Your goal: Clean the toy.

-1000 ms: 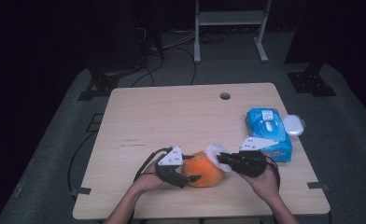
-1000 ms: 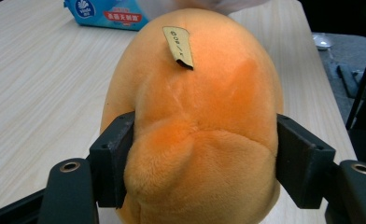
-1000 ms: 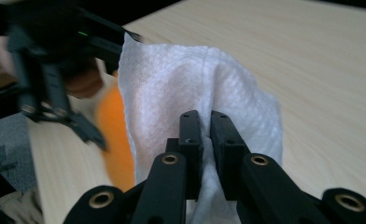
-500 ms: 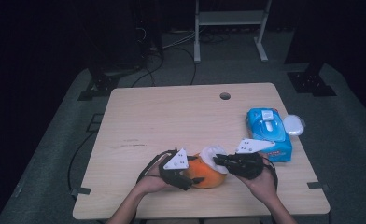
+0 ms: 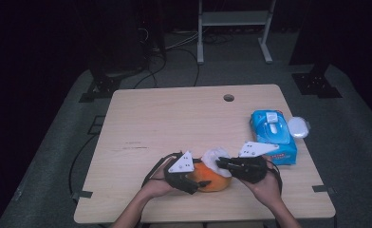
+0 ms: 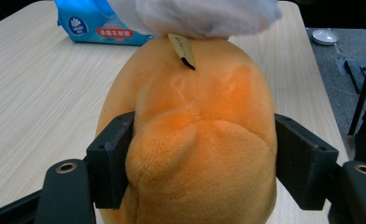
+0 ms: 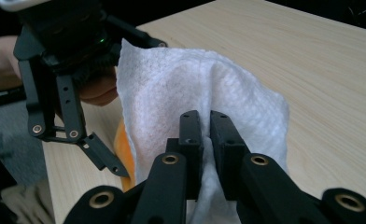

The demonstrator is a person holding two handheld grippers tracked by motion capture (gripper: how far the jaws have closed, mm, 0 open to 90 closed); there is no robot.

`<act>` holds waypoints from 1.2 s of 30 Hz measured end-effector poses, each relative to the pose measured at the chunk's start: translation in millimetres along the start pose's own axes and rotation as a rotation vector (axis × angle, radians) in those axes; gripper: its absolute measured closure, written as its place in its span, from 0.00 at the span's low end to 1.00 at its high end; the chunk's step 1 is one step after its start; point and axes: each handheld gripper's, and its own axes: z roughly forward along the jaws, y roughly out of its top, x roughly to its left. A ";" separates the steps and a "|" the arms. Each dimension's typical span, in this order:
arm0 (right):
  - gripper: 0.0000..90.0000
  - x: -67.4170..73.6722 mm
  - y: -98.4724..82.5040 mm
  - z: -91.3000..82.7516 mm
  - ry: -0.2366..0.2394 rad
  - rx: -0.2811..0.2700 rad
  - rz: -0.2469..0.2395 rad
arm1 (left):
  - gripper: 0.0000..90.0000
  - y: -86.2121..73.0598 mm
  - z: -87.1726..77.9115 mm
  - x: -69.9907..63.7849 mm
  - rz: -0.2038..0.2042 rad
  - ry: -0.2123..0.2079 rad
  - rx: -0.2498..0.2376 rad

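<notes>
Plush toy: orange short-pile fabric, soft and fuzzy, matt; small paper-like tag at a seam.
Wipe: white nonwoven sheet, finely dimpled, matt.
Left tool: black hard plastic, matt; brass-coloured rivets.
Right tool: same matt black plastic.
Table: pale wood-grain top, smooth, low sheen.
Wipe pack: glossy blue plastic film, white lid.

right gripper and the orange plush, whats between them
A white wipe: the right gripper pinches it, and in the left gripper view it lies draped on top of the orange plush, which the left gripper clamps.
</notes>
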 end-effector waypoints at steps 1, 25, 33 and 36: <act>0.92 0.6 0.0 1.1 -0.003 0.005 -0.008 | 0.32 -0.7 -0.6 0.0 -0.004 0.001 -0.002; 0.93 -20.2 -11.4 -6.7 -0.038 0.034 0.069 | 0.31 6.2 4.4 -11.1 0.060 -0.007 -0.013; 0.93 -4.0 -1.8 1.2 0.012 0.039 0.014 | 0.25 6.4 3.7 -12.4 0.072 -0.037 -0.018; 0.93 -11.8 -9.6 0.9 0.014 0.049 0.042 | 0.14 7.9 1.3 -5.4 0.004 -0.019 -0.026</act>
